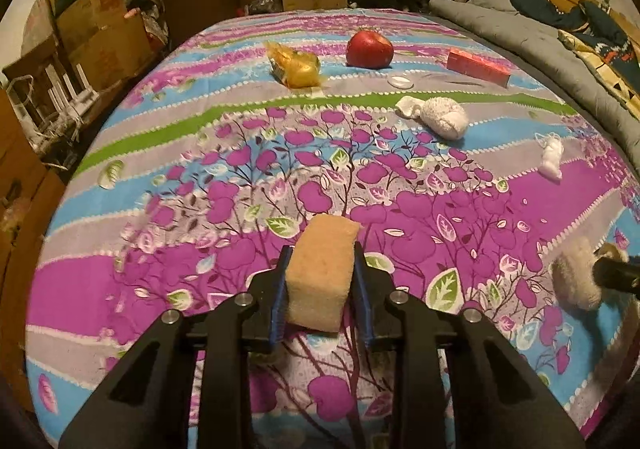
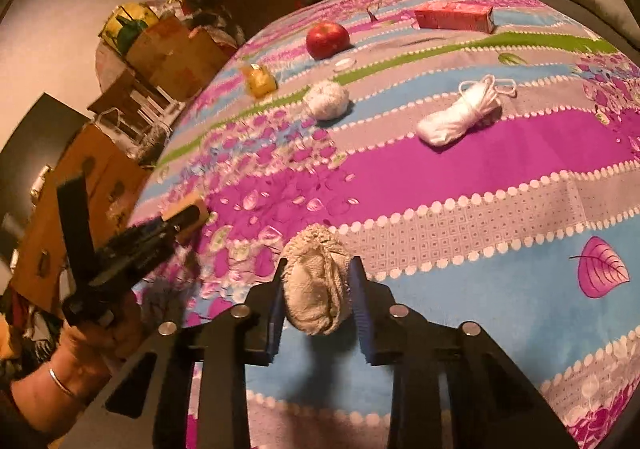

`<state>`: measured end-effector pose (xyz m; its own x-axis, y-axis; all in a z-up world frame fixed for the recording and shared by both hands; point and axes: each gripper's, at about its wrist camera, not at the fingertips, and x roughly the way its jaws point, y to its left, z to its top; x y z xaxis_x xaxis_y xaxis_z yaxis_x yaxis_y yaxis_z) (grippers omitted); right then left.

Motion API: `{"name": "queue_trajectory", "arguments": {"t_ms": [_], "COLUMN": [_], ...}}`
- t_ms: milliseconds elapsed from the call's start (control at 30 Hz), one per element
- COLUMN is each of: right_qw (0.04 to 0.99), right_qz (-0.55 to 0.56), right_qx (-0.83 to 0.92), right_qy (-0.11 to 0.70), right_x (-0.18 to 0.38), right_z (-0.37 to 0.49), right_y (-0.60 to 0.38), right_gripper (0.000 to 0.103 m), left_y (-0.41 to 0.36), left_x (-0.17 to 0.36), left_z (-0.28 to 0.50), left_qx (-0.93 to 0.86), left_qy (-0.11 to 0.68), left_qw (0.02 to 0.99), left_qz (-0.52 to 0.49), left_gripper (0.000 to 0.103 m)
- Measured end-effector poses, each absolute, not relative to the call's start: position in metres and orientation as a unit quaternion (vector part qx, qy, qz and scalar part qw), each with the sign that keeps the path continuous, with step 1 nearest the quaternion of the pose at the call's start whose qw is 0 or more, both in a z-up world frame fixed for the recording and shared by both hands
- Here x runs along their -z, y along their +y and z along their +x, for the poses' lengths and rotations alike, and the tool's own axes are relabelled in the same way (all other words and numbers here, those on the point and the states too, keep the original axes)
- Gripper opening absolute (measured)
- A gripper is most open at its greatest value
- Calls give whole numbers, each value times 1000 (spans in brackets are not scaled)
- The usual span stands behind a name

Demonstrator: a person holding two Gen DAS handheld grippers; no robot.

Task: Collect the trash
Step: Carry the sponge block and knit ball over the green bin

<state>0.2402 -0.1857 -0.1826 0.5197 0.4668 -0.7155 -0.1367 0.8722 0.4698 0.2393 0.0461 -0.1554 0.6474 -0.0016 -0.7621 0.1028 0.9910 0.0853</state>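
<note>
Left wrist view
Left gripper: we see its blue pads pinching a tan rectangular foam sponge on both sides, above the near edge of the floral purple, blue and grey bedsheet.
Far edge of the bedsheet: we note a crumpled yellow plastic wrapper, a red apple and a red rectangular carton.
Right edge: white rolled cloth ball, small white crumpled wad.

Right wrist view
Right gripper: a beige knitted cloth ball sits between its pads; the left pad touches it, and we see a thin gap at the right pad, so the jaws stand slightly spread.
Middle of the bedsheet: white bundled cord skein.
Left edge: hand holding the left gripper.
</note>
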Motion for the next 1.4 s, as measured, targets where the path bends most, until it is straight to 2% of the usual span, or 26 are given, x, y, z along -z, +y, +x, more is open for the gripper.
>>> {"name": "queue_trajectory", "arguments": {"t_ms": [167,367,633,867,1400], "right_qw": [872,894,918,936,948], "right_qz": [150,161,171,166,194], "right_qx": [-180,-188,-186,-140,88], "right_qy": [429,373,306,277,237], "right_x": [149,85,9,-26,-63], "right_z": [222,193,147,98,-51], "right_y": [-184,-194,-222,-266,-445], "right_gripper": [30,30,30,30,30], "left_y": [41,38,-3,-85,-301], "left_x": [115,59,-7,-40,-52], "left_z": [224,207,185,170,106], "left_qx": [16,41,84,141,322], "left_qy": [388,352,303,276,235], "left_qw": [920,935,949,949,906], "left_qz": [44,-1,8,49,144], "left_gripper": [26,26,26,26,26]}}
